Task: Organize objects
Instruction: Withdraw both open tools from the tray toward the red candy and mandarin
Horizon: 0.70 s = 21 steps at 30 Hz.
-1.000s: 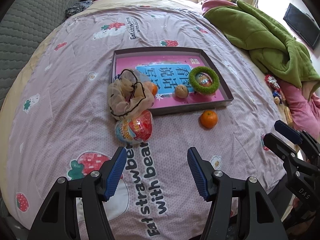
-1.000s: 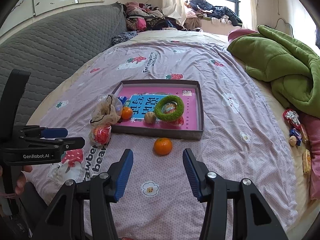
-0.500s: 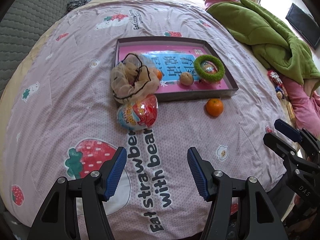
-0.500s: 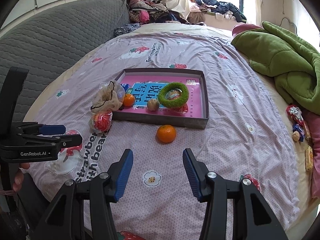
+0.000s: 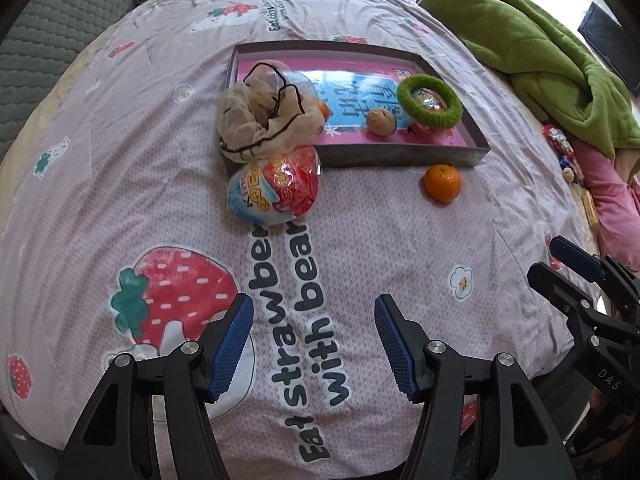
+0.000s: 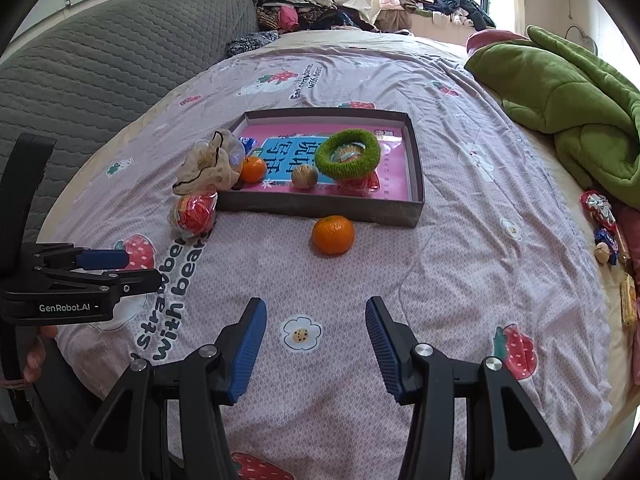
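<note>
A shallow grey box (image 5: 400, 158) (image 6: 320, 206) with a pink book in it lies on the bed. Inside are a green fuzzy ring (image 5: 430, 100) (image 6: 347, 153), a walnut (image 5: 382, 121) (image 6: 305, 176) and a small orange (image 6: 253, 169). A beige mesh bag (image 5: 260, 120) (image 6: 206, 166) droops over its left corner. A wrapped red-and-white egg toy (image 5: 274, 192) (image 6: 194, 212) and a loose orange (image 5: 442, 183) (image 6: 333, 235) lie in front of the box. My left gripper (image 5: 314, 346) is open and empty, short of the egg. My right gripper (image 6: 316, 346) is open and empty, short of the loose orange.
The pink strawberry-print bedspread (image 5: 120, 160) covers the bed. A green blanket (image 6: 568, 108) is heaped at the right, with wrapped sweets (image 6: 604, 224) below it. A grey quilted headboard (image 6: 100, 64) stands on the left, and clothes (image 6: 304, 4) are piled at the back.
Both grippers have sunk toward the bed and tipped downward, so the box and the objects appear larger and nearer. Neither pair of jaws has changed its opening. Nothing on the bed has moved.
</note>
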### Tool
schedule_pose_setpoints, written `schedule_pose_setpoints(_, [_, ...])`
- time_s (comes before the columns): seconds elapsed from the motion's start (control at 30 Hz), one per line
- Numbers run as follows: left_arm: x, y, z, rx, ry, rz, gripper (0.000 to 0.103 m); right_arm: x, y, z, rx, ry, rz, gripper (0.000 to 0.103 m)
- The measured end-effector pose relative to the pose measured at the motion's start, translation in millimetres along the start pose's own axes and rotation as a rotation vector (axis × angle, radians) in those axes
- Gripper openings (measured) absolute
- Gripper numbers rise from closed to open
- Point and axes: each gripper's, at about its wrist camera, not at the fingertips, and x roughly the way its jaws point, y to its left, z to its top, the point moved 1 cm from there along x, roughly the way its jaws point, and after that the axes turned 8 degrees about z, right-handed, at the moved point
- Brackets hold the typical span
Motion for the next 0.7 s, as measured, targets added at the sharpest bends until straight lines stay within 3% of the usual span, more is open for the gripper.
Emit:
schedule_pose_setpoints(0.47, [9.0, -13.1, -17.1, 0.022, 0.002, -0.001, 0.065, 14.5, 0.8, -8.9, 0.0, 0.025, 0.002, 0.051])
schedule_pose_setpoints(0.7, [2.0, -18.4, -24.1, 0.024, -0.082, 0.014, 0.065, 17.9, 3.2, -10.8, 0.004, 0.015, 0.003, 0.051])
